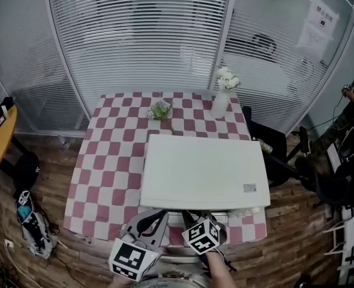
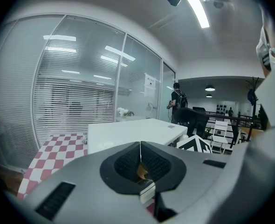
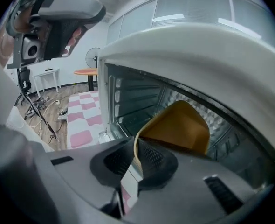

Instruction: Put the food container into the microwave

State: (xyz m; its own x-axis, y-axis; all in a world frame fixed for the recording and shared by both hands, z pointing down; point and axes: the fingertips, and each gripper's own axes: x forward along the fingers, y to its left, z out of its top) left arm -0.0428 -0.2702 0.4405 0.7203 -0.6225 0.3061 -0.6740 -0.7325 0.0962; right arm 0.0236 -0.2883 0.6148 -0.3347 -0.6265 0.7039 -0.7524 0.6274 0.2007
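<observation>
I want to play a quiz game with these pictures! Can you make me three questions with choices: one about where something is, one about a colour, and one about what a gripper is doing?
1. Where does the vase of white flowers stand?
A. On the floor
B. On the checked tablecloth, beyond the microwave
C. Inside the microwave

2. What colour is the food container?
A. Yellow-orange
B. Blue
C. Green

3. What is the right gripper doing?
A. Open, holding nothing
B. Shut on the food container's rim
C. Holding the vase

Answers:
1. B, since the head view shows the vase on the cloth at the table's far side.
2. A, as the right gripper view shows it yellow-orange.
3. B, because the container's rim sits pinched between the gripper's jaws.
</observation>
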